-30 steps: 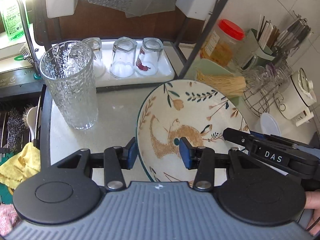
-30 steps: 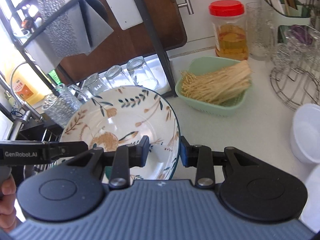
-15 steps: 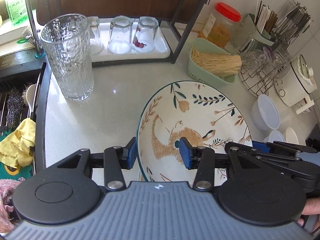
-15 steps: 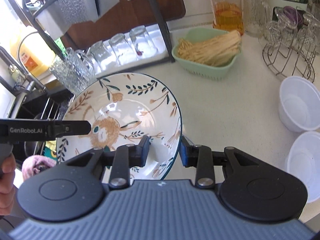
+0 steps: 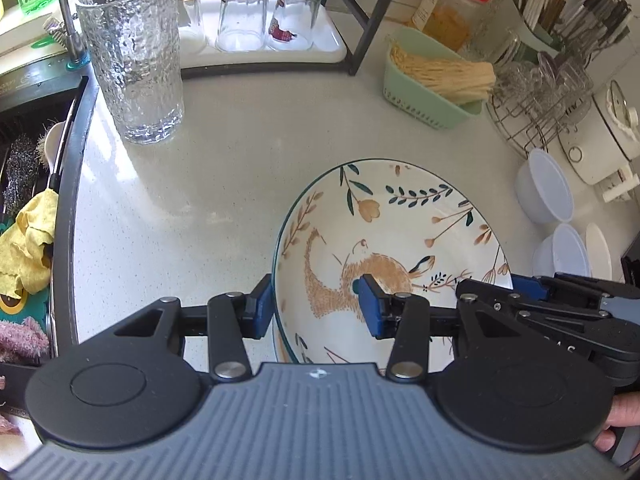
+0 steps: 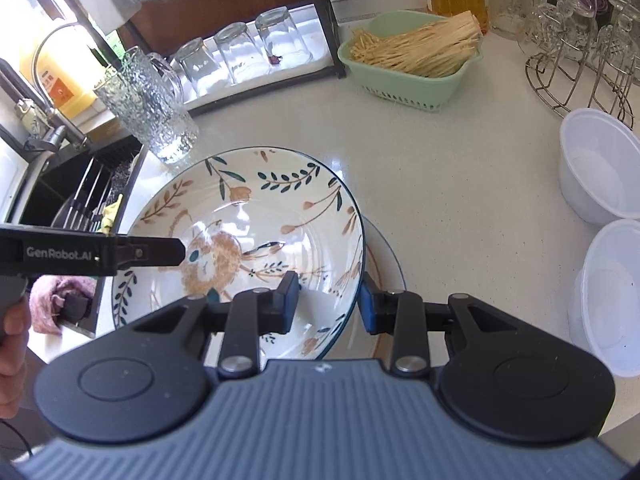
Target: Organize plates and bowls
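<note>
Countertop (image 5: 224, 184): bare pale stone in the middle; sink edge at the left.
Patterned bowl (image 6: 256, 216): carried low over a plate (image 6: 386, 256) on the counter; step judged as stacking.
Left gripper (image 5: 316, 310), right gripper (image 6: 328, 300): each clamps an opposite rim.
Next: lower level, release together.
White bowls (image 6: 596, 168): near on the right; textured glass (image 5: 132, 52) well clear.

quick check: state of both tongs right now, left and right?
Left tongs: shut on the patterned bowl, clamped on its left rim.
Right tongs: shut on the same bowl's right rim.
</note>
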{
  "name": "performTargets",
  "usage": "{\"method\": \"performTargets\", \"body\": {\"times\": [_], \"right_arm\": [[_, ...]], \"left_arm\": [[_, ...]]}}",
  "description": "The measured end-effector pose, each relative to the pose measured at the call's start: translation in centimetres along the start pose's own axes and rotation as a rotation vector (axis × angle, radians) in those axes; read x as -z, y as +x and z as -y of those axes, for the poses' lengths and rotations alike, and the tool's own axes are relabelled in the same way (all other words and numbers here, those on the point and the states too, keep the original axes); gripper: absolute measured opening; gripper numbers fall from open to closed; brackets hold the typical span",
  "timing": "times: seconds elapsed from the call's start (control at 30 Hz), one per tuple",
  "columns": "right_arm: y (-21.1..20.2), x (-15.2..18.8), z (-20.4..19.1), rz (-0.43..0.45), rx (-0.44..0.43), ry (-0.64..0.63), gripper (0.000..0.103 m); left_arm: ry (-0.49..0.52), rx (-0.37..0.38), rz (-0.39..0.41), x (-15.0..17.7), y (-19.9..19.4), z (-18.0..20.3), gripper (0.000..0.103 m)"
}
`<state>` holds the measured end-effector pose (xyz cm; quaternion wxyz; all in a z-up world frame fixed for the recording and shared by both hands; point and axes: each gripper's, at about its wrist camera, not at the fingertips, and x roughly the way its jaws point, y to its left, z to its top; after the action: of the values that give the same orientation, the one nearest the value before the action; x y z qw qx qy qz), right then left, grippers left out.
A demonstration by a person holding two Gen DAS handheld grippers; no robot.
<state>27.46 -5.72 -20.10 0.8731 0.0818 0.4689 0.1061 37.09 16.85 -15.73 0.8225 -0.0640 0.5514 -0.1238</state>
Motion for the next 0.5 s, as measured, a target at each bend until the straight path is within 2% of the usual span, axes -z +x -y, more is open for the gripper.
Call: {"method": "performTargets", "body": {"times": [0.2, 0.33, 0.5], "right_arm": [[0.3, 0.2, 0.3, -0.010, 0.003, -0.030, 0.035], [0.2, 0.4, 0.0, -0.004, 0.013, -0.039, 0.035], [0.2, 0.6, 0.2, 0.011, 0.007, -0.025, 0.035]], "left_arm": [[0.017, -0.029, -0.015, 0.8, 1.2, 0.7, 0.050], [-0.017, -0.028, -0.023, 1.0, 1.1, 0.2, 0.050], [0.020, -0.045, -0.027, 1.2, 1.3, 0.5, 0.050]]}}
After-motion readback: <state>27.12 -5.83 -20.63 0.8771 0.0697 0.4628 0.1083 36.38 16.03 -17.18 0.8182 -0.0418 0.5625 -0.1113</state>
